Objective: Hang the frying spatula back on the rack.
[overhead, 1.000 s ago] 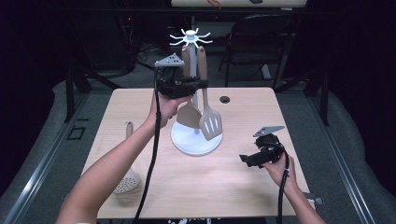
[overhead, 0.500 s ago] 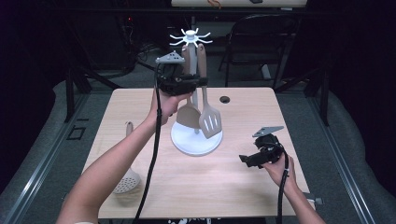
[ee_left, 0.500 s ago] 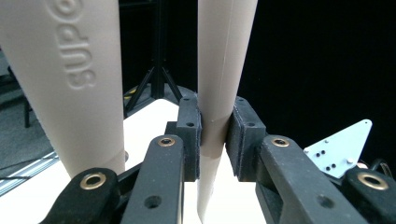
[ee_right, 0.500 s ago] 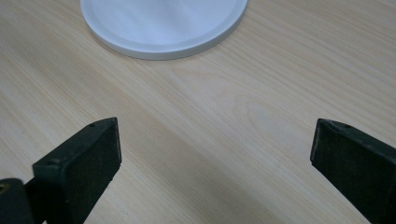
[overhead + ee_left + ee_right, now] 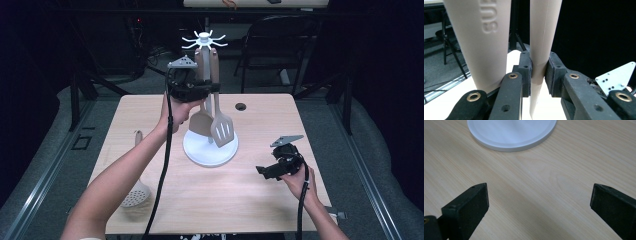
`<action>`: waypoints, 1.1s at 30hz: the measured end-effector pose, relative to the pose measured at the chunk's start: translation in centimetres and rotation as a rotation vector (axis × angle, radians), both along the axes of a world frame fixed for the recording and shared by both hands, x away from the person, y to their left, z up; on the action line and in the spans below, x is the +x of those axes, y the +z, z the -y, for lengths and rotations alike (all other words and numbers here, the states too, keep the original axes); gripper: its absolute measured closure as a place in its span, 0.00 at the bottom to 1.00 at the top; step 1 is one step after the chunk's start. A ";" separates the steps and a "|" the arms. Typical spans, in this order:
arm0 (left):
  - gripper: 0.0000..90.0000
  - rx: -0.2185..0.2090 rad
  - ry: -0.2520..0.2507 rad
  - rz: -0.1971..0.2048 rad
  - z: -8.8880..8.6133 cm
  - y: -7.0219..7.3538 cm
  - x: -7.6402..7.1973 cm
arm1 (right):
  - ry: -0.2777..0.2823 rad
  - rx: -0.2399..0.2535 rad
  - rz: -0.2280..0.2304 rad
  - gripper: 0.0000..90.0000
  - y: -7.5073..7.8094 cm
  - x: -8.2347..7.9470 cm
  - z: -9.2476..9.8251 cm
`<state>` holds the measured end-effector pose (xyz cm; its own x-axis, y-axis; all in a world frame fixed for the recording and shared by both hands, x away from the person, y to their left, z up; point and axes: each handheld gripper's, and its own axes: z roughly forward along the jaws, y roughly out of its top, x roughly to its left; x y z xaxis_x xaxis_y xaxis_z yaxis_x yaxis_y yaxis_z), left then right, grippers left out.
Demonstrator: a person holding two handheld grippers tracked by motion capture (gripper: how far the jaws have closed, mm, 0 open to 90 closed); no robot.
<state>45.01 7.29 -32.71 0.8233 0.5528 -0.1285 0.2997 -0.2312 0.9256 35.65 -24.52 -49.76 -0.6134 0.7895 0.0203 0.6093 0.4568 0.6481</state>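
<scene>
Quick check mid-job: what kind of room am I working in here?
Probably a lab or recording studio, not a kitchen: a lone wooden table in dark surroundings, a black chair behind it, and grey carpet with rails.

Bright, evenly lit table (image 5: 150, 120) against dark surroundings; soft shadows, close-up handles (image 5: 484, 37) slightly blurred.

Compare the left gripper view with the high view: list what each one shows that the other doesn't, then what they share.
Left gripper view: the pads pressing a beige handle, and raised lettering on the neighbouring handle.
High view: the white rack top, its round base, the slotted turner, a skimmer lying on the table, and the right gripper.
Shared: the left gripper clamped on a hanging utensil's handle.
</scene>
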 end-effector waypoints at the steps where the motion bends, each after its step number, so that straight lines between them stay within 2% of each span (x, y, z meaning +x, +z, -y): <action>1: 0.85 0.001 0.001 0.002 0.0 0.0 0.0 | 0.000 -0.001 0.000 0.02 0.0 0.0 0.0; 5: 0.85 0.029 0.029 0.027 0.0 0.1 -0.3 | 0.002 0.001 -0.002 0.02 0.0 0.0 0.1; 10: 0.84 0.047 0.055 0.035 -0.1 0.2 -0.5 | 0.007 -0.001 0.000 0.02 -0.1 0.0 -0.1; 12: 0.84 0.051 0.056 0.045 -0.1 0.2 -0.6 | 0.006 -0.016 0.001 0.02 0.0 0.0 -0.1; 13: 0.83 0.049 0.055 0.045 -0.1 0.2 -0.7 | 0.011 -0.041 0.000 0.02 0.2 0.0 0.0; 14: 0.81 0.050 0.057 0.047 -0.1 0.2 -0.7 | 0.008 -0.023 0.004 0.02 0.0 0.0 -0.1; 19: 0.75 0.045 0.056 0.047 -0.2 0.1 -1.0 | 0.008 -0.019 0.004 0.02 0.0 0.0 -0.1; 27: 0.52 0.081 0.054 0.059 0.2 0.0 -2.1 | 0.016 -0.020 -0.006 0.02 -0.1 0.0 -0.2; 29: 0.46 0.081 0.048 0.060 0.0 -0.2 -2.4 | 0.014 -0.023 -0.008 0.02 -0.1 0.0 -0.2; 33: 0.42 0.057 0.021 0.048 -0.8 -0.7 -2.8 | 0.019 -0.021 -0.007 0.02 -0.1 0.0 -0.2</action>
